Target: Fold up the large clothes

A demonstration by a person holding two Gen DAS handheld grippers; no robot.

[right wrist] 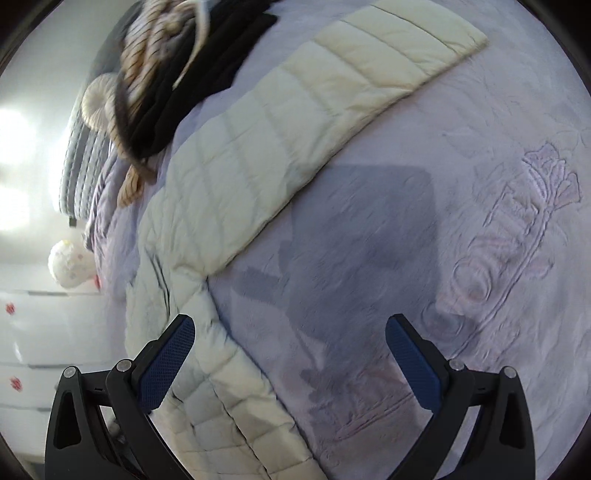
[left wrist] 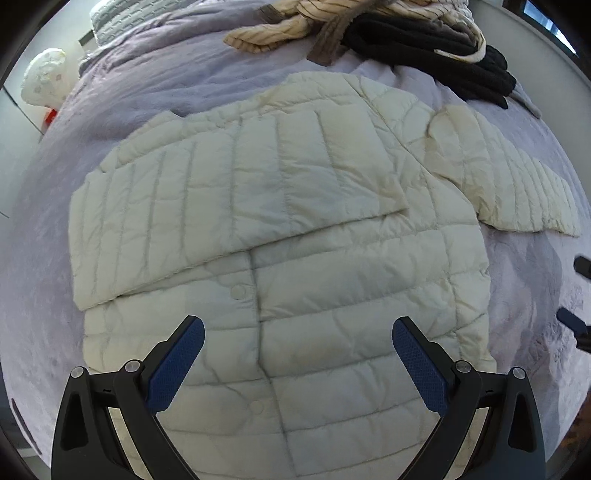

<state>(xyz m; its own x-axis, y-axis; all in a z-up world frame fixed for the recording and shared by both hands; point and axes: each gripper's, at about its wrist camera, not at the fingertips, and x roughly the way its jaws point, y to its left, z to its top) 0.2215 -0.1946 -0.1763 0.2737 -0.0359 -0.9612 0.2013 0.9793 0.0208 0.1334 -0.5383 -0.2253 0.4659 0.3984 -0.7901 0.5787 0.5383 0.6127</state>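
Since the quilted jacket (left wrist: pixel 280 236) is looking soft, puffy and slippery, both grippers (left wrist: pixel 297 363) (right wrist: pixel 290 363) are hovering wide open, empty; pinch the outstretched sleeve (right wrist: pixel 332 77) at one o'clock.

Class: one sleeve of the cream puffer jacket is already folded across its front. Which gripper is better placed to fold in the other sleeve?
Probably the right gripper: the outstretched sleeve lies on its side, jaws open. The left gripper hovers over the jacket body.

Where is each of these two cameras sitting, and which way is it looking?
Left wrist: on the left gripper, looking steeply down at the cream quilted jacket; its open jaws show below.
Right wrist: on the right gripper, angled down at the lilac bedspread and the jacket's outstretched sleeve; open jaws show.
Shared: jacket, bedspread, piled clothes.
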